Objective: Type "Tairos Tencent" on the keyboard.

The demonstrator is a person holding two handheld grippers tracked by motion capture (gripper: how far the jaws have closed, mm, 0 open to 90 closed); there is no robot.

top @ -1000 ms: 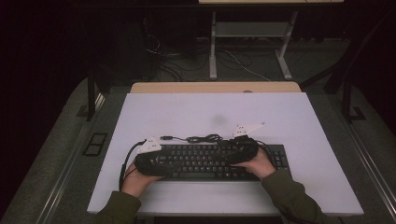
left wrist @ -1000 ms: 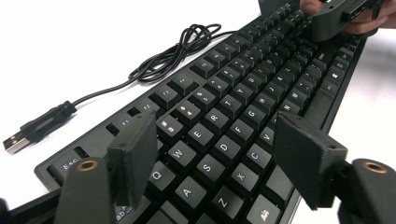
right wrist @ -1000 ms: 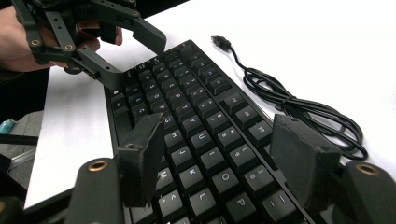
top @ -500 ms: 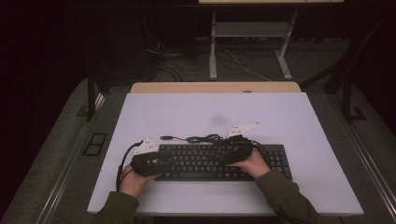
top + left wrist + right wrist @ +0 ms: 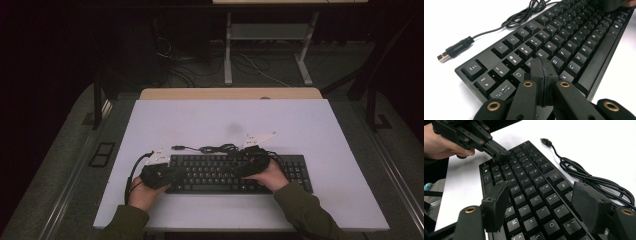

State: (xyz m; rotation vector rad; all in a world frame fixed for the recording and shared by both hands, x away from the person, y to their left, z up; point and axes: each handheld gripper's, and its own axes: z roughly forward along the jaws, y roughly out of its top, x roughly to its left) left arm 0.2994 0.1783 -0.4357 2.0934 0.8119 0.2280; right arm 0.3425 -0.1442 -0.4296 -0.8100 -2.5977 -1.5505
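A black keyboard (image 5: 220, 172) lies on the white table (image 5: 225, 120), near the front edge. Its cable (image 5: 215, 148) is coiled behind it and ends in a loose USB plug (image 5: 445, 56). My left gripper (image 5: 544, 67) hovers over the keyboard's (image 5: 564, 42) left letter keys. Its jaws have just been closing and now stand pressed together with nothing between them. In the high view the left gripper (image 5: 172, 172) is at the keyboard's left end. My right gripper (image 5: 541, 186) is open above the keyboard's (image 5: 529, 185) middle keys, holding nothing. The left gripper (image 5: 500, 155) shows beyond it.
The USB plug (image 5: 546, 141) and cable (image 5: 594, 181) lie on bare white table behind the keyboard. A wooden strip (image 5: 230, 93) borders the table's far edge. Past it are a dark floor, loose cables and a table leg frame (image 5: 265, 50).
In the high view both hands stay at the keyboard's ends, and the right hand has shifted only slightly. The keyboard has not moved.
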